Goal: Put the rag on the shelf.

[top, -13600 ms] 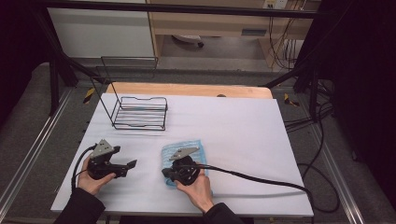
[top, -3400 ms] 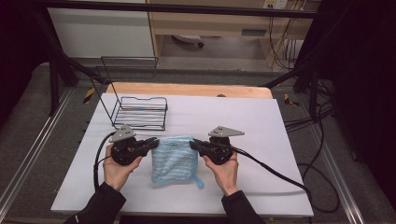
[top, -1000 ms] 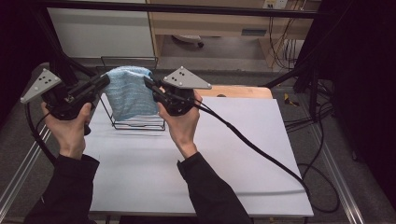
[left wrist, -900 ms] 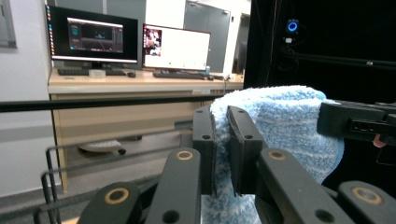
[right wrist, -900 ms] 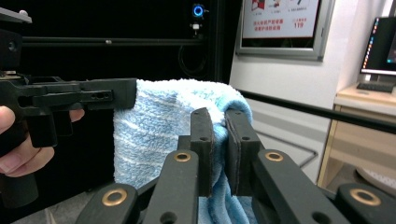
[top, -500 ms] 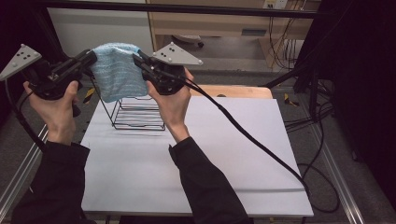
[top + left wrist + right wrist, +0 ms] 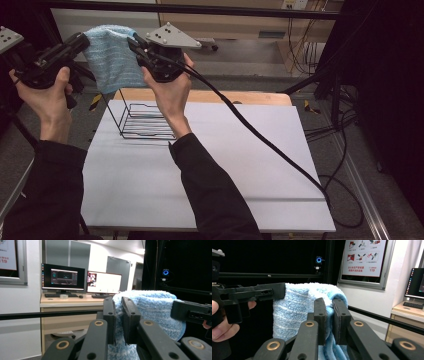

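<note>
Up above the far left corner of the surface (image 7: 210, 165), the left gripper (image 7: 82, 42) is clamped narrow on the left top edge of the blue towel (image 7: 112, 60), which hangs in the air, stretched between both hands. Beneath it, near the far left edge, stands the black wire rack (image 7: 145, 122). To the right, the right gripper (image 7: 135, 45) pinches the towel's other top edge, its jaws likewise narrow around the cloth.
</note>
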`<control>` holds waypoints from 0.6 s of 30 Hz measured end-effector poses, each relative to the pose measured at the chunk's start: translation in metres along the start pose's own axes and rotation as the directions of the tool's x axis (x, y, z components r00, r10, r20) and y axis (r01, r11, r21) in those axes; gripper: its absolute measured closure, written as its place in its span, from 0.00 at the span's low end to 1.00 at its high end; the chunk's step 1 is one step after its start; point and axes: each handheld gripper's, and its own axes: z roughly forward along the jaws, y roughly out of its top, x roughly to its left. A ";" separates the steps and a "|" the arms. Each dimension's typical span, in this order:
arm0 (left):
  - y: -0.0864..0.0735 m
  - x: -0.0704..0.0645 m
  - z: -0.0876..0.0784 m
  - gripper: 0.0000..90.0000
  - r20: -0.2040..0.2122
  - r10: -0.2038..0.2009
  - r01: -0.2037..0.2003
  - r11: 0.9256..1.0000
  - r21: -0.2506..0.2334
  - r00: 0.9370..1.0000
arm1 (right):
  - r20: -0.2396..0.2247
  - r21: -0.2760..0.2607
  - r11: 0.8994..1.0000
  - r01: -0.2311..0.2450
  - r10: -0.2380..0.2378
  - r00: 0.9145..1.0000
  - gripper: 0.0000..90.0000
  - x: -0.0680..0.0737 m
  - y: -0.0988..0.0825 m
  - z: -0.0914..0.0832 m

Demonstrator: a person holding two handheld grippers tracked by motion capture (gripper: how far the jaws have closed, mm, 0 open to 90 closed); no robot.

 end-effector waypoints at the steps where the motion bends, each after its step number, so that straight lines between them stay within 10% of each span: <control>1: 0.001 0.002 0.002 0.91 -0.002 -0.003 0.003 1.000 0.001 1.000 | 0.002 0.002 1.000 -0.003 0.003 1.000 0.93 -0.001 0.001 0.002; 18: 0.010 0.024 0.036 0.92 -0.045 -0.005 0.006 1.000 0.019 0.999 | 0.017 0.007 1.000 -0.009 0.009 1.000 0.92 -0.017 0.007 0.031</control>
